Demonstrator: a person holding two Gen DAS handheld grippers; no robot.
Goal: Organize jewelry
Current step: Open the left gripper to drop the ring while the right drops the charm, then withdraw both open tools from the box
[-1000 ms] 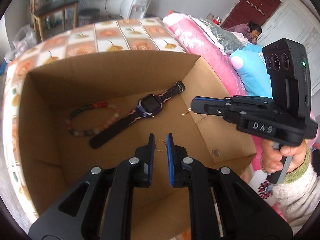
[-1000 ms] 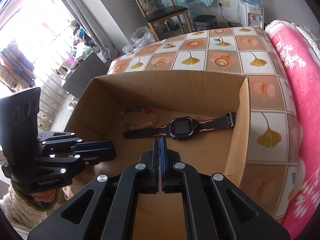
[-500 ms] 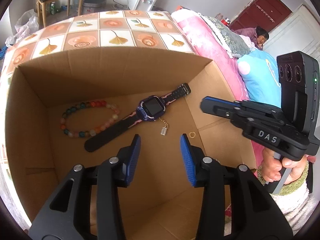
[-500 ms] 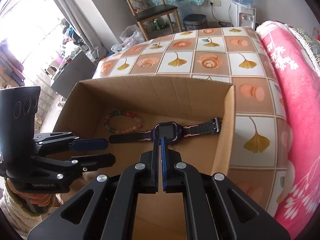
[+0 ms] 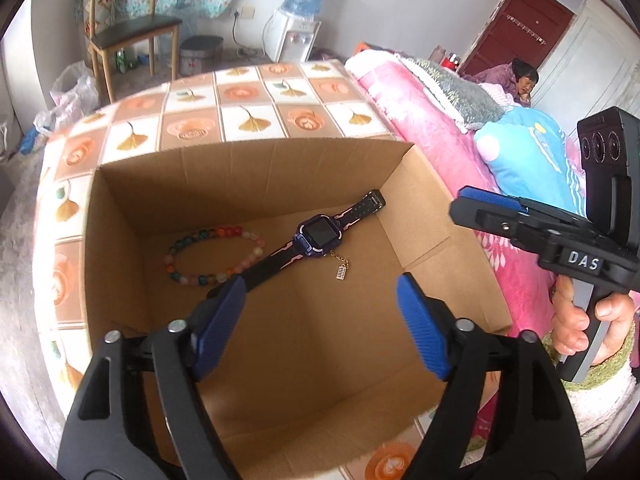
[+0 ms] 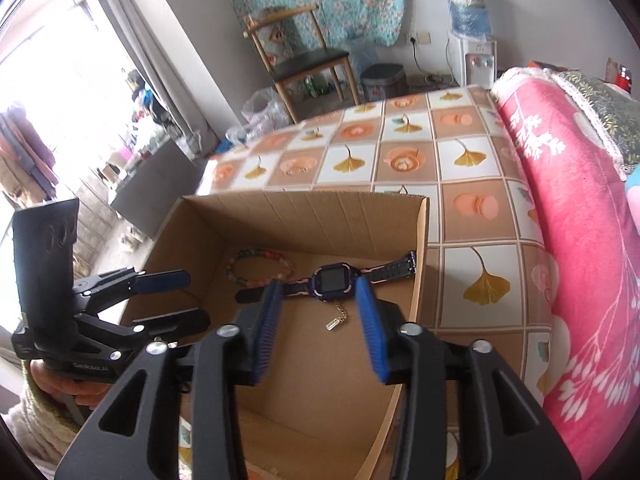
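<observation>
Above the box (image 5: 132, 240), both grippers (image 5: 320, 308) (image 6: 320, 312) have just been opening, empty; lift straight clear, chain (image 5: 341, 266) at the watch's (image 5: 318, 236) five o'clock.

My left camera looks down from near into the cardboard box (image 5: 132, 248), facing the far chair. My right camera looks the same way from its right. Both share the box floor and watch (image 6: 334, 280).

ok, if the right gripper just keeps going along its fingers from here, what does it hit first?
Probably the small gold charm on the cardboard box floor, just short of the watch. The right gripper is open with nothing between its fingers; depth is unclear, so it may meet bare cardboard first.
</observation>
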